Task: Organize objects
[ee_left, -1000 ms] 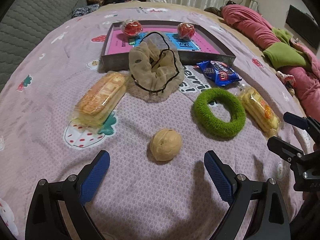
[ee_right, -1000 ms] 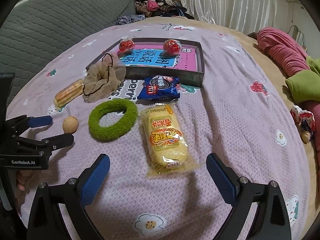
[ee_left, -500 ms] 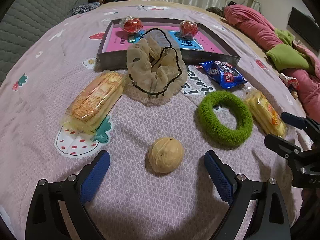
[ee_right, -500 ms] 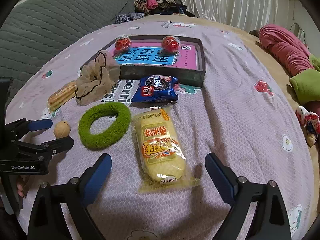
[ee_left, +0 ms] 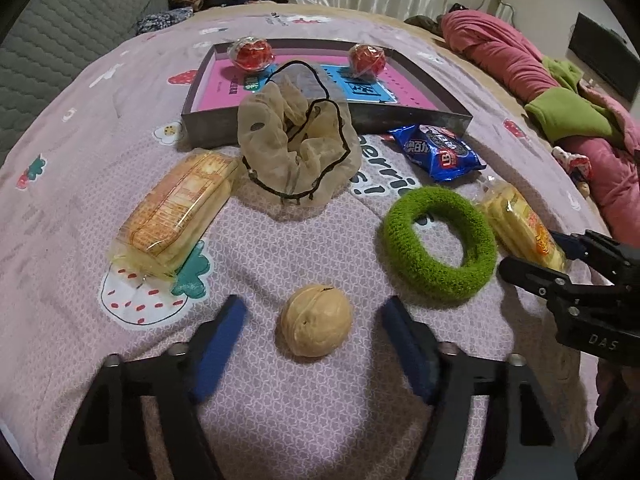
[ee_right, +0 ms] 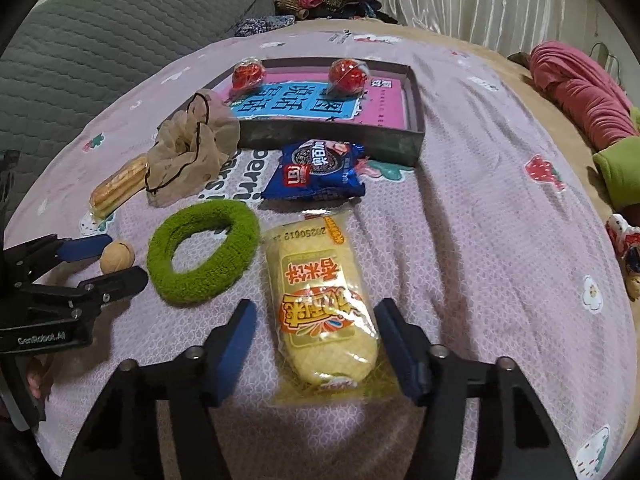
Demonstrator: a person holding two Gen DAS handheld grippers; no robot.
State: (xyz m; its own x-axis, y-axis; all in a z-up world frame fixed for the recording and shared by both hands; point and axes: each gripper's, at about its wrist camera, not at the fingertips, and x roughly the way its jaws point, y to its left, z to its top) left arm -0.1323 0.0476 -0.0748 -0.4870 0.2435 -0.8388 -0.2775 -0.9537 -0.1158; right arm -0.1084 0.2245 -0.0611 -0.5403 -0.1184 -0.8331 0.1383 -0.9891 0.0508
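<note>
Left tool [ee_left: 314, 330] sits low over the bed [ee_left: 280, 420], jaws apart w/ the walnut [ee_left: 316, 320] between them, not touching either pad. Right tool [ee_right: 316, 344] also has its jaws apart, straddling the near end of the yellow snack pack [ee_right: 320, 300]; can't tell if the pads touch the wrapper.

Things lie spread on the pink printed bedspread. In the left view: green fuzzy ring [ee_left: 438, 244] is right of the walnut & a bit farther, the yellow snack pack just beyond its right edge. Biscuit pack [ee_left: 176, 216] lies far-left of the walnut, angled. Beige mesh pouch [ee_left: 296, 148] w/ black drawstring sits in the middle, leaning against the near wall of the tray [ee_left: 208, 128]. Blue cookie packet [ee_left: 438, 152] lies right of the pouch, just in front of the tray.

Tray is at the far side, pink/blue printed sheet inside, w/ two red wrapped balls near its far wall: one left [ee_left: 251, 53], one right [ee_left: 367, 60].

In the right view the left tool shows at the left edge, the walnut between its fingers. Pink & green bedding [ee_right: 580, 92] is piled at far right.
</note>
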